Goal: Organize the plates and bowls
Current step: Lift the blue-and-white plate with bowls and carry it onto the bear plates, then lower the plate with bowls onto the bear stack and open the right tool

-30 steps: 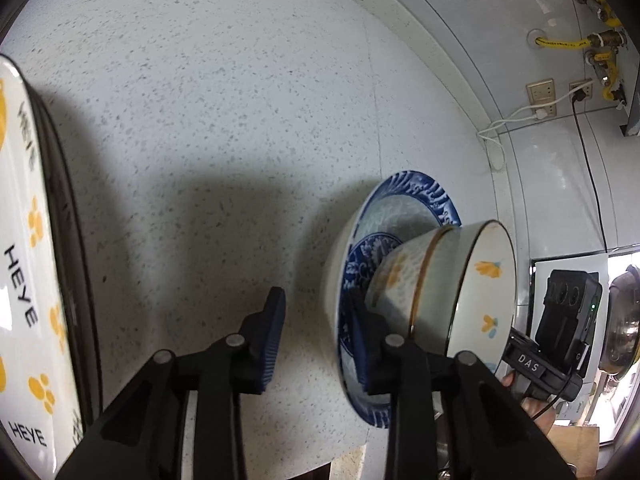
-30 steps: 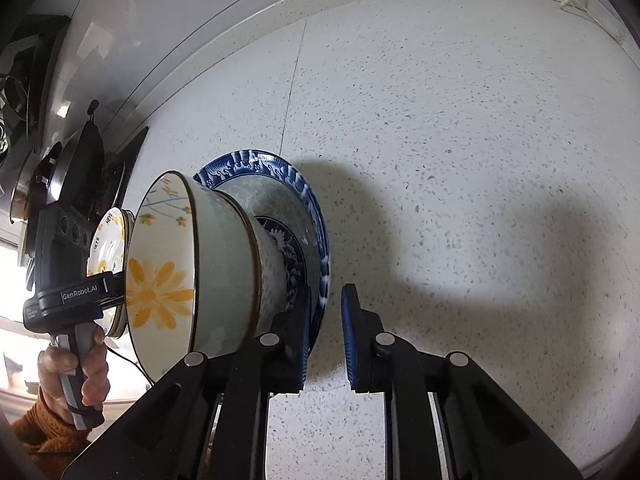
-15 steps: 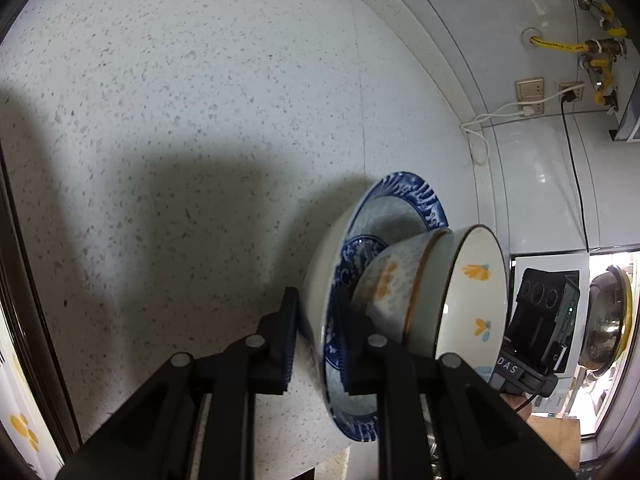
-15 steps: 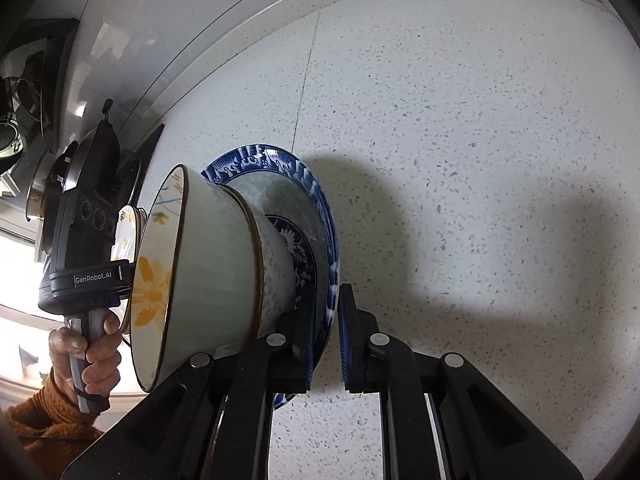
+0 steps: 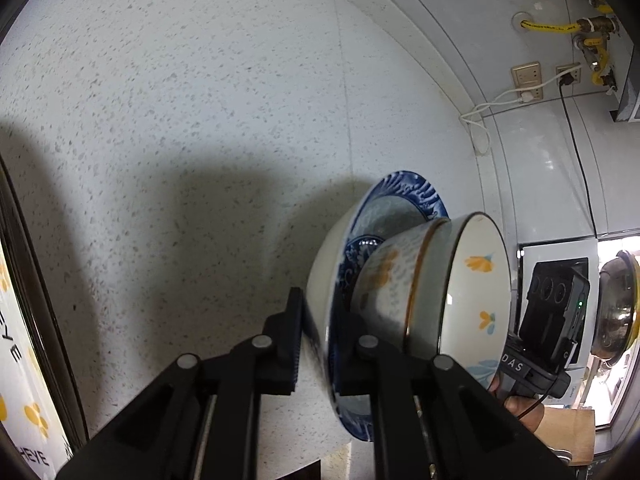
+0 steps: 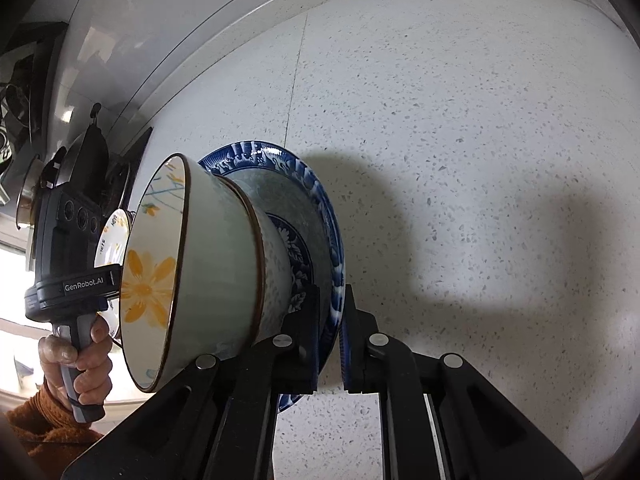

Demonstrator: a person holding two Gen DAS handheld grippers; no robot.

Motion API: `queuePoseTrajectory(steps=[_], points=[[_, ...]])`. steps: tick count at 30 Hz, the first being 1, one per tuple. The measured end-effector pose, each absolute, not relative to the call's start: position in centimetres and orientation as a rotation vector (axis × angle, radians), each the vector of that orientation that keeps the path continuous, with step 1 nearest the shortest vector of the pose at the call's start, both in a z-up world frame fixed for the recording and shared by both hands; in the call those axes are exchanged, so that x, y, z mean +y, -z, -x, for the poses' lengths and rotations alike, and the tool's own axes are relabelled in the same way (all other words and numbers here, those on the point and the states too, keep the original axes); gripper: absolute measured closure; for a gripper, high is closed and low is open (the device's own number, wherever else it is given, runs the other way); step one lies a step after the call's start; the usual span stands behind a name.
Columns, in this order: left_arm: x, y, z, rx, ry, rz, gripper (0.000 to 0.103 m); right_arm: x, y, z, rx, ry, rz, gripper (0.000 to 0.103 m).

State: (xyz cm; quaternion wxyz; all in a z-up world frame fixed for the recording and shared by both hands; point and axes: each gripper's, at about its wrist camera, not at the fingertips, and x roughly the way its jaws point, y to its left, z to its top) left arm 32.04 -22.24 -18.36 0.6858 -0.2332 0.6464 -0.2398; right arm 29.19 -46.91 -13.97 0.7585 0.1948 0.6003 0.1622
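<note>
You are clamping both jaws on the blue-rimmed plate (image 5: 394, 200) carrying the nested flower bowls (image 6: 208, 264): left gripper (image 5: 316, 340) and right gripper (image 6: 330, 336) pinching opposite rim edges at 6 o'clock in their views.

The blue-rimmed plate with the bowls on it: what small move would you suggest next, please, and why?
Probably lift slowly, both sides together and level: the left gripper and right gripper each pinch opposite rims of the blue-rimmed plate, and the stacked bowls sit loose on it.

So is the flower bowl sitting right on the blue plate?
Touching. The right wrist view shows the flower bowl nested in a second bowl, whose base meets the blue plate with no gap.
</note>
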Motion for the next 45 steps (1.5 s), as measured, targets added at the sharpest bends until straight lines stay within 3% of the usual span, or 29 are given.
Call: queuePoseTrajectory(steps=[8,15,21,27,34,42,44,45], points=[[-20.3,14.3,-32.2,1.396,0.570,0.547,0.093,-46.2,9.8,-29.6,1.263,-0.308,-0.406,0.094],[-10.6,10.4,-30.6,1.316,0.474,0.576,0.092,-39.0,7.0,-30.9,1.232,-0.415,-0.353,0.094],[0.0,8.8,-28.3,1.279,0.347,0.570,0.092,-29.2,7.6,-31.7,1.244,-0.573,-0.333,0.094],[7.9,11.1,-27.7,1.311,0.251,0.599,0.093,-21.4,11.1,-31.8,1.311,-0.647,-0.327,0.094],[9.3,13.9,-28.0,1.355,0.296,0.595,0.093,-20.2,12.9,-30.4,1.337,-0.583,-0.343,0.094],[7.7,12.0,-29.3,1.277,0.313,0.472,0.090,-21.3,11.8,-28.9,1.298,-0.485,-0.362,0.093],[8.0,11.3,-29.3,1.251,0.320,0.445,0.090,-22.2,10.9,-28.4,1.259,-0.457,-0.377,0.087],[8.1,10.8,-29.1,1.232,0.323,0.430,0.090,-22.1,10.4,-28.2,1.239,-0.428,-0.372,0.073]])
